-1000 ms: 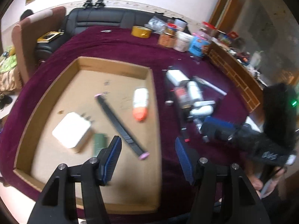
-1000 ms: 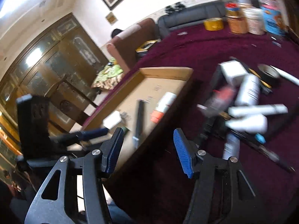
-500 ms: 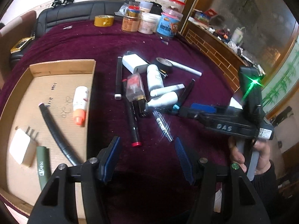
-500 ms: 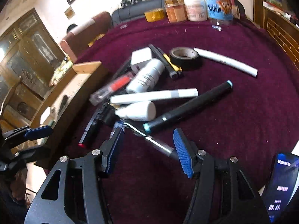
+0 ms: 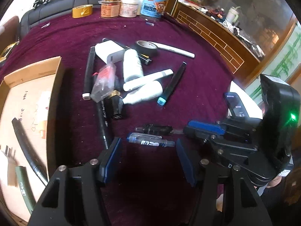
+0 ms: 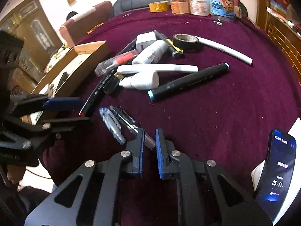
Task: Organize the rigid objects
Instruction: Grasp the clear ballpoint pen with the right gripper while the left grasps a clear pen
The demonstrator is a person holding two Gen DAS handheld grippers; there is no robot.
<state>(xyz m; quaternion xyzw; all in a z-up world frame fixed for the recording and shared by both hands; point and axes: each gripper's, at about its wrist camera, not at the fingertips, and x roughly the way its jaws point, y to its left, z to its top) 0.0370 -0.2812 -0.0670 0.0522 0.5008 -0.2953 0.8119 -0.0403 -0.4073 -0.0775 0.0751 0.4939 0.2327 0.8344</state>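
**Right jaws pinched on a clear pen; left jaws wide over the blue one**

My right gripper (image 6: 150, 146) is down at the near edge of the counter (image 6: 216, 113), which is covered in maroon cloth. Its jaws have closed on the near end of a clear-barrelled pen (image 6: 129, 124); the pads press on it and the rest of the pen runs away from me toward the pile.

Just beside that pen lies a blue-printed pen (image 5: 150, 141), roughly parallel to it, not gripped. My left gripper (image 5: 148, 158) hangs over it with jaws standing apart, nothing between the pads.

Further back sits the pile: a black marker with a teal cap (image 6: 188, 82), a white bottle (image 6: 143, 81), a long white marker (image 6: 158, 68), a roll of black tape (image 6: 186, 41) and a white charger block (image 5: 110, 51).

The cardboard tray (image 5: 56, 86) stands at the left of the pile. It holds a black pen (image 5: 28, 146) and a green tube (image 5: 23, 186).

A phone (image 6: 276, 171) leans upright at the right edge.
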